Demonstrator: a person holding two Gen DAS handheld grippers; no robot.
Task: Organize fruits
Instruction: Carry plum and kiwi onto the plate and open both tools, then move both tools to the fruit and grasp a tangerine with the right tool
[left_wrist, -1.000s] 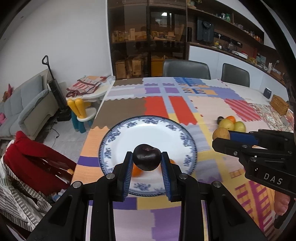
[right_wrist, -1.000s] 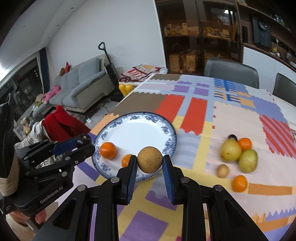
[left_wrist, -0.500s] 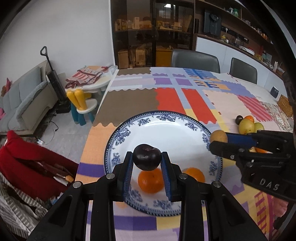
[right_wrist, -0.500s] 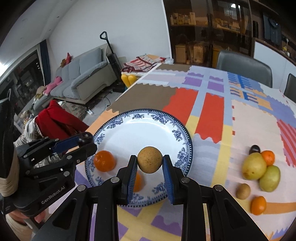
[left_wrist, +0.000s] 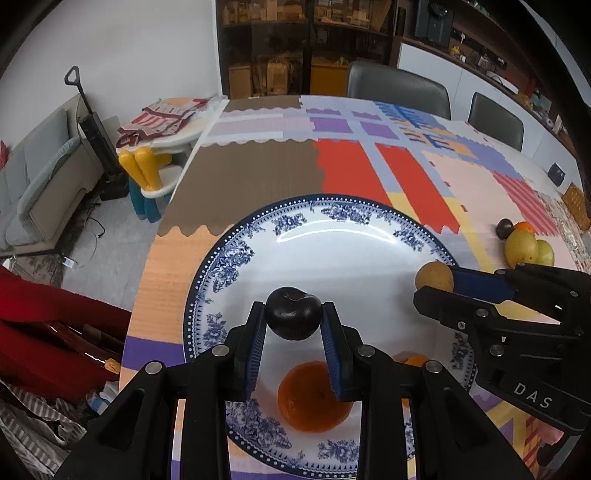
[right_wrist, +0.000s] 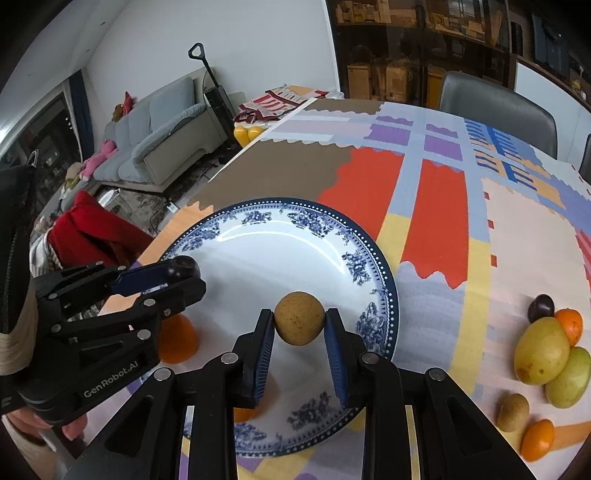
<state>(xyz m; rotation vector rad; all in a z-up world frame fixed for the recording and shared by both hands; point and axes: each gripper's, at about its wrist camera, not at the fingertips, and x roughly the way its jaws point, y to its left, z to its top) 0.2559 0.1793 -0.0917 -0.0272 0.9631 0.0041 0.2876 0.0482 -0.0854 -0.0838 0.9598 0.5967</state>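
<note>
A blue-and-white plate (left_wrist: 332, 240) (right_wrist: 280, 236) lies on the patchwork tablecloth. My left gripper (left_wrist: 293, 319) is shut on a dark plum (left_wrist: 293, 313) and holds it above the plate's near part; it shows at the left of the right wrist view (right_wrist: 177, 275). My right gripper (right_wrist: 300, 325) is shut on a round brown fruit (right_wrist: 300, 318) over the plate's right part; it shows at the right of the left wrist view (left_wrist: 434, 280). An orange (left_wrist: 314, 397) (right_wrist: 177, 339) lies on the plate; a second orange (left_wrist: 415, 360) is mostly hidden.
Loose fruit lies on the cloth to the right: a dark plum (right_wrist: 541, 307), two yellow-green mangoes (right_wrist: 541, 350), a kiwi (right_wrist: 512, 411) and two oranges (right_wrist: 537, 439). The table's left edge (left_wrist: 147, 258) drops to the floor, with red cloth (left_wrist: 44, 332) below. Chairs (left_wrist: 397, 88) stand at the far side.
Both grippers have moved forward over the plate with their fruits still held. The plate looks larger and nearer, and the orange now lies under my left gripper.
</note>
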